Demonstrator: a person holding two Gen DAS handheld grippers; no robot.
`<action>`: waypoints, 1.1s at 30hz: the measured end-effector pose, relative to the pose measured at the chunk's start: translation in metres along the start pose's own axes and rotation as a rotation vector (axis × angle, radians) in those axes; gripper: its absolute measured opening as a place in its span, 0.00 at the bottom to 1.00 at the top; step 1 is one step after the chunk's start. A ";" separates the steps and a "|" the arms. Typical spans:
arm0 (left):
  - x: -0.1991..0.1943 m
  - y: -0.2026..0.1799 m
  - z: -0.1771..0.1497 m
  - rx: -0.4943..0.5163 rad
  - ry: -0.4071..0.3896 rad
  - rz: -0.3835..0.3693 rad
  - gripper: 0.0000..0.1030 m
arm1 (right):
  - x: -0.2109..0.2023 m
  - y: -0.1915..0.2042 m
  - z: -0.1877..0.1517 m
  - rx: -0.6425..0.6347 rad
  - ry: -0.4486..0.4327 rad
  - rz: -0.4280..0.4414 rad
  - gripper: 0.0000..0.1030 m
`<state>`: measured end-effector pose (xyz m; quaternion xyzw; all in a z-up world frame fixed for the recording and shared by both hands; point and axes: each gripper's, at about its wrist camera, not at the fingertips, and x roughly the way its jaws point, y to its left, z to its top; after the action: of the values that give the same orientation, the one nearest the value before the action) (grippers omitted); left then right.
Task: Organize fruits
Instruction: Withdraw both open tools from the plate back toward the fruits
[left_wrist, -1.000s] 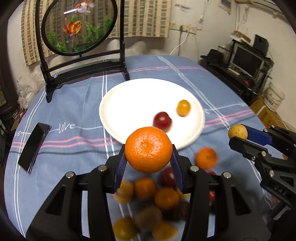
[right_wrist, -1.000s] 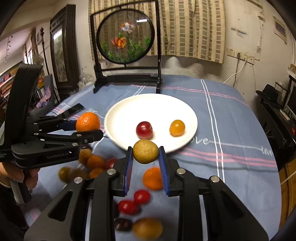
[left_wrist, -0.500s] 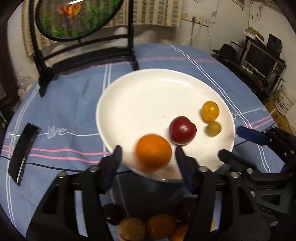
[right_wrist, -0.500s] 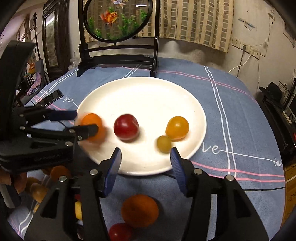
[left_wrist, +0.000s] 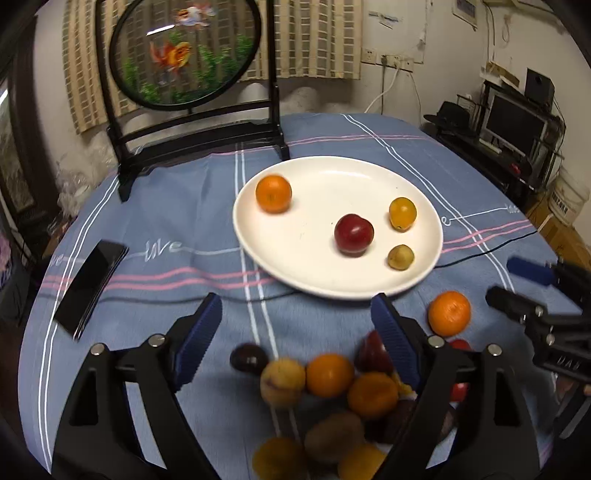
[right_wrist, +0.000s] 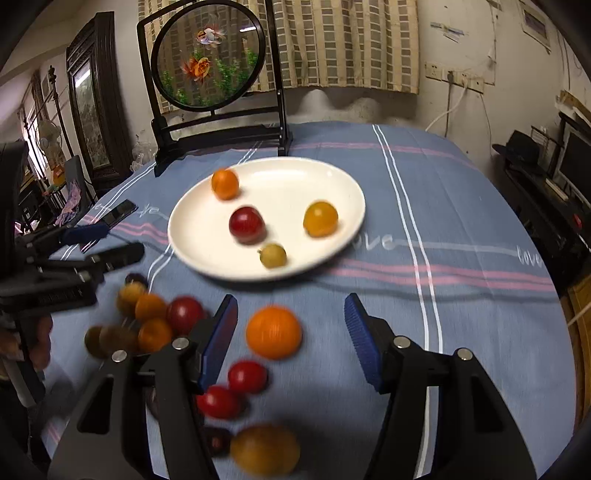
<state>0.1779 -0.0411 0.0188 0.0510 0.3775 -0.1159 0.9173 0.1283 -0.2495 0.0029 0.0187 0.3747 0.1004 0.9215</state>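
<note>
A white plate (left_wrist: 295, 273) (right_wrist: 332, 173) on the blue cloth holds a tangerine (left_wrist: 273, 193) (right_wrist: 225, 183), a red plum (left_wrist: 353, 234) (right_wrist: 246, 225), a yellow-orange fruit (left_wrist: 402, 213) (right_wrist: 320, 218) and a small olive-yellow fruit (left_wrist: 400, 257) (right_wrist: 273, 255). My left gripper (left_wrist: 299, 334) hangs over the near pile of mixed fruit (left_wrist: 328, 391), its jaws opening with nothing gripped. My right gripper (right_wrist: 291, 339) is opening too; a loose tangerine (right_wrist: 273, 331) (left_wrist: 449, 313) lies on the cloth between its blue pads, untouched. Red fruits (right_wrist: 246, 376) lie just below.
A round fish screen on a black stand (left_wrist: 192, 74) (right_wrist: 214, 70) stands behind the plate. A black phone (left_wrist: 90, 282) (right_wrist: 118, 212) lies at the left of the cloth. A thin black cable (left_wrist: 487, 249) runs right of the plate. Shelves and monitors line the right wall.
Both grippers let go of their fruit onto the plate and drew back toward the pile. The tangerine rolled to the plate's far left; the small olive-yellow fruit rests at its near edge. Both jaws opened wider.
</note>
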 end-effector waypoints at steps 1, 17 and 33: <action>-0.005 0.000 -0.003 -0.005 0.000 -0.001 0.83 | -0.002 0.000 -0.004 0.005 0.004 0.000 0.59; -0.057 0.031 -0.081 -0.120 0.027 0.027 0.91 | -0.057 0.027 -0.086 -0.036 0.027 0.016 0.59; -0.055 0.031 -0.117 -0.090 0.091 0.034 0.91 | -0.055 0.047 -0.108 -0.110 0.063 0.000 0.59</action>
<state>0.0680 0.0198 -0.0250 0.0211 0.4226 -0.0809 0.9025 0.0072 -0.2185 -0.0318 -0.0350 0.3973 0.1215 0.9089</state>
